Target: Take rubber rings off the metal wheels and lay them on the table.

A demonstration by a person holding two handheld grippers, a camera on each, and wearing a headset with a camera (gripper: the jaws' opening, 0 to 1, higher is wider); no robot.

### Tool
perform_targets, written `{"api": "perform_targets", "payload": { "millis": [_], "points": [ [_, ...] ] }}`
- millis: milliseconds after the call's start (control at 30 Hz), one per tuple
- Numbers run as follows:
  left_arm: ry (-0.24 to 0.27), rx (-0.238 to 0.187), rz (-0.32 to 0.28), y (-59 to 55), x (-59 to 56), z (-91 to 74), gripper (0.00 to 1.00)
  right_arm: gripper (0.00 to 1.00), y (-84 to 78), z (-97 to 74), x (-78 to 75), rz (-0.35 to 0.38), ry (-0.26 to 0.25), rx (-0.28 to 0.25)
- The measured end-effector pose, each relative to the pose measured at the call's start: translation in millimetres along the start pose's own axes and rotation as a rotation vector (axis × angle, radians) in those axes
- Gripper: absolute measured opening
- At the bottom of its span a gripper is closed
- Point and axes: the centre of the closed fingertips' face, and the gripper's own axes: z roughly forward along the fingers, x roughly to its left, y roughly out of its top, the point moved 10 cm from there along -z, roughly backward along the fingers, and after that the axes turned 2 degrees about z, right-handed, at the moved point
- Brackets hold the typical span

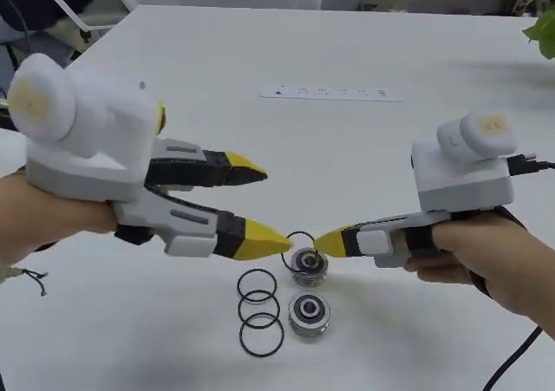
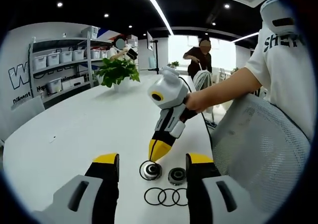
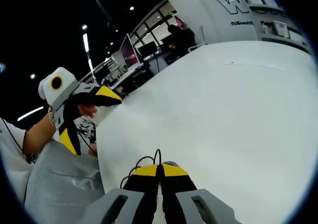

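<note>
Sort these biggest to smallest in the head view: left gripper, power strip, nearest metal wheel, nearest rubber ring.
1. left gripper, though it is closest to the camera.
2. power strip, farther back.
3. nearest metal wheel and nearest rubber ring look about alike.

Shirt sleeve (image 2: 276, 55) — "SHE", cut off

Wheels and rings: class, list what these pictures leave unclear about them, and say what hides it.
Right gripper view: the shut right tongs cover most of the worked wheel.
Head view: whether the lifted ring is free of that wheel; the tongs' tips crowd it.
Left gripper view: grooves of the other wheel, too small.
</note>
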Motion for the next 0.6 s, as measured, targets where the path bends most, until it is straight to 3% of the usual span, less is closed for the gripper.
{"api": "perform_targets", "payload": {
  "millis": [367,600],
  "points": [
    [0.083,0.026,0.012,-7.8,-12.0,-44.4,0.62,0.00,1.4,5.0,10.8,-0.024,0.037,0.016],
    [0.144,0.036,-0.027,-18.7,-24.3,-71.6,0.69,0.00,0.2,11.0,18.1,-0.031,0.076,0.035]
  ]
}}
